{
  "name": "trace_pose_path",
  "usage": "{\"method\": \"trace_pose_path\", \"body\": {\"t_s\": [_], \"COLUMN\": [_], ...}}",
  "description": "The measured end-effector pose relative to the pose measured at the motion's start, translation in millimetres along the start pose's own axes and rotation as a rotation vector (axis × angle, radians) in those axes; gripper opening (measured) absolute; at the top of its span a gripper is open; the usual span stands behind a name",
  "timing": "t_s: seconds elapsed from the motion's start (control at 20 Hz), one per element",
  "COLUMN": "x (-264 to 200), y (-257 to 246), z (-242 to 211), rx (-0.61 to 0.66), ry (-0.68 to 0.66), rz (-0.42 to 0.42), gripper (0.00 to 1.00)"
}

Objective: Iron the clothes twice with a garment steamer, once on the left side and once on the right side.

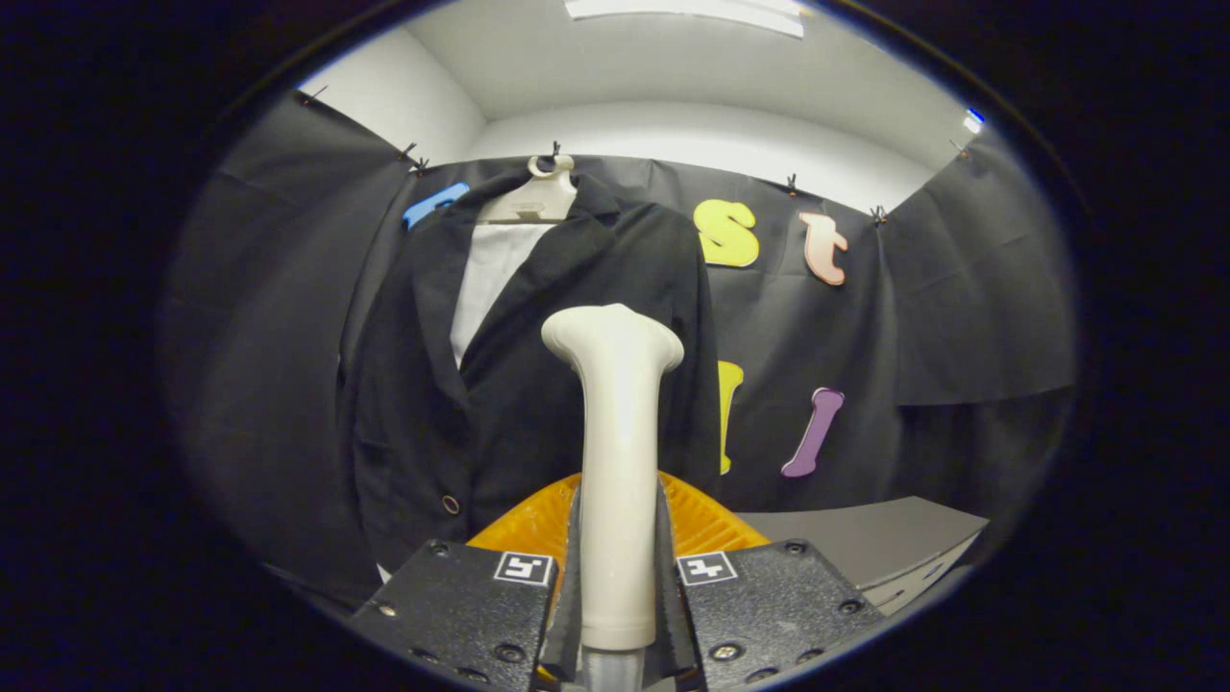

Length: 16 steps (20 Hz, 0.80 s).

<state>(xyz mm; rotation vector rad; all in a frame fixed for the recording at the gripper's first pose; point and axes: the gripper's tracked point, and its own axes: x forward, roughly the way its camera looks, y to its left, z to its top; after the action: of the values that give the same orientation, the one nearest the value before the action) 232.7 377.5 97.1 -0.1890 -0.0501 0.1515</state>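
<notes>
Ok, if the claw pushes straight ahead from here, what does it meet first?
Probably the black jacket hanging ahead. The claw is shut on the steamer, whose head would touch it first. How far off is unclear.

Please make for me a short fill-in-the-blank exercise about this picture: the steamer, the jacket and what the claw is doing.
1. The claw is shut on the handle of the garment ____, whose head points up toward the clothes.
2. The black jacket hangs on a pale ____ at the top of the booth wall.
3. Under the open collar of the jacket shows a ____ shirt.
4. Just behind the fingers lies an ____ ribbed object, in front of the jacket's hem.

Missing words: steamer; hanger; white; orange
</notes>
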Motion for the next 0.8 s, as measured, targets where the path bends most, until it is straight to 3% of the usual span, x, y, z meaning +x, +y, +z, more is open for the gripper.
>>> {"method": "trace_pose_path", "body": {"t_s": [0.8], "x": [-33.7], "y": [5.7], "z": [-75.2], "rx": [-0.020], "ry": [0.153], "rz": [0.002], "gripper": [0.34]}}
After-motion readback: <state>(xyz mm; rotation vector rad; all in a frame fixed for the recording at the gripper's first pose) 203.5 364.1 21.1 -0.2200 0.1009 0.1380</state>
